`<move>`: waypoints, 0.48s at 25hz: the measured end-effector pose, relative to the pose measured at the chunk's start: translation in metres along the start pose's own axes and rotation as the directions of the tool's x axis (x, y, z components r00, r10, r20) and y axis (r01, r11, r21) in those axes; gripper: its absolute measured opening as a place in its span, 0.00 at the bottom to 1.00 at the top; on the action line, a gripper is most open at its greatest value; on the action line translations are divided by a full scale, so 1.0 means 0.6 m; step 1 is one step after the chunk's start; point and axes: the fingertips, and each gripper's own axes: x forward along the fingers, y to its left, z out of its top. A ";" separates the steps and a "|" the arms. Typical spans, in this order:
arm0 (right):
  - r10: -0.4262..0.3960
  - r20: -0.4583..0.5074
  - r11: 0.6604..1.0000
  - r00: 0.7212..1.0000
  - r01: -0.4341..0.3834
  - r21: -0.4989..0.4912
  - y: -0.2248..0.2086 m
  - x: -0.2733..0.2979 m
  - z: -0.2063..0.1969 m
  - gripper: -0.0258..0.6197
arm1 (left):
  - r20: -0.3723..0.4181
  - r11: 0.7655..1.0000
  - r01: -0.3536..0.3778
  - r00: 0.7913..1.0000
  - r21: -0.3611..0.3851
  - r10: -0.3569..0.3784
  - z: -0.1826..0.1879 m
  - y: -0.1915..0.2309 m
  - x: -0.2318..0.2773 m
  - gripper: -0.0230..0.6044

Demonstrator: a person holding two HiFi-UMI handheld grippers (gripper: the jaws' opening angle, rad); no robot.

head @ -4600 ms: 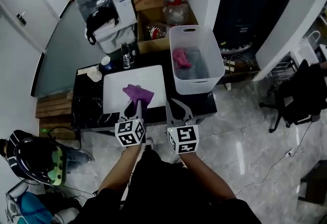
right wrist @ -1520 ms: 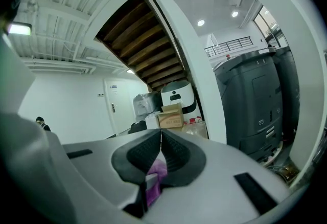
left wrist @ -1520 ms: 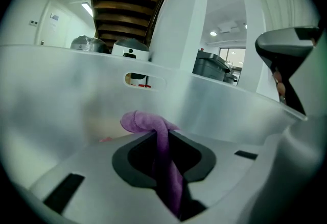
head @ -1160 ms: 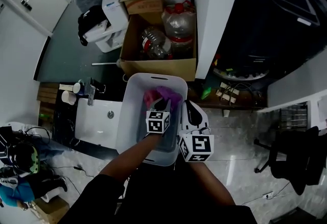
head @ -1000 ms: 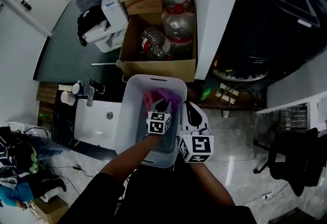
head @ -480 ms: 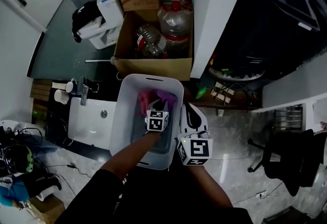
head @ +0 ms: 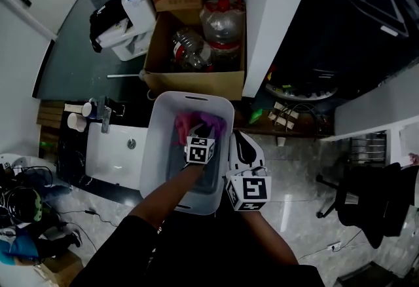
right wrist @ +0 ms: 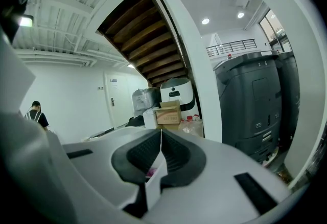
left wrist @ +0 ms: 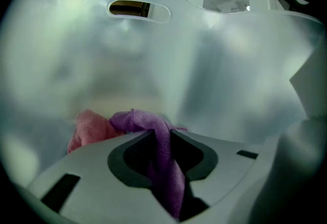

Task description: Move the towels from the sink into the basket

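Your left hand-held gripper (left wrist: 162, 138), jaws just been opening, pinches the purple microfibre towel (left wrist: 148, 120) low inside the white plastic basket (head: 154, 148), beside a pink towel (left wrist: 89, 126). Open fully, then lift straight out. Your right hand-held gripper (right wrist: 161, 138) is closed, empty.

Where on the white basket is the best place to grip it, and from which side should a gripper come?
Probably the rim bar above the oval handle slot in the far short wall of the basket. Come from above, one jaw inside, one outside: the wall stands upright and thin there, and the slot leaves a bar to pinch.
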 end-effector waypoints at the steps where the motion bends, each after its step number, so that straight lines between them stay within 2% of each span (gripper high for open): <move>1: 0.003 -0.002 1.000 1.000 -0.003 0.002 0.003 0.000 0.000 0.07 | -0.005 1.000 0.003 1.000 0.002 -0.003 0.002 0.000 -0.002 0.21; 3: 0.008 -0.002 1.000 1.000 -0.008 0.002 0.007 -0.002 0.001 0.07 | -0.008 1.000 -0.001 1.000 -0.002 0.001 0.007 0.001 -0.007 0.24; 7: 0.021 0.006 1.000 1.000 -0.021 -0.001 0.019 -0.011 0.007 0.07 | 0.001 1.000 -0.023 1.000 -0.019 0.023 0.021 0.007 -0.027 0.25; 12: 0.027 0.014 1.000 1.000 -0.028 0.009 0.032 -0.020 0.010 0.07 | 0.068 0.996 -0.064 0.995 -0.054 0.068 0.057 0.017 -0.075 0.26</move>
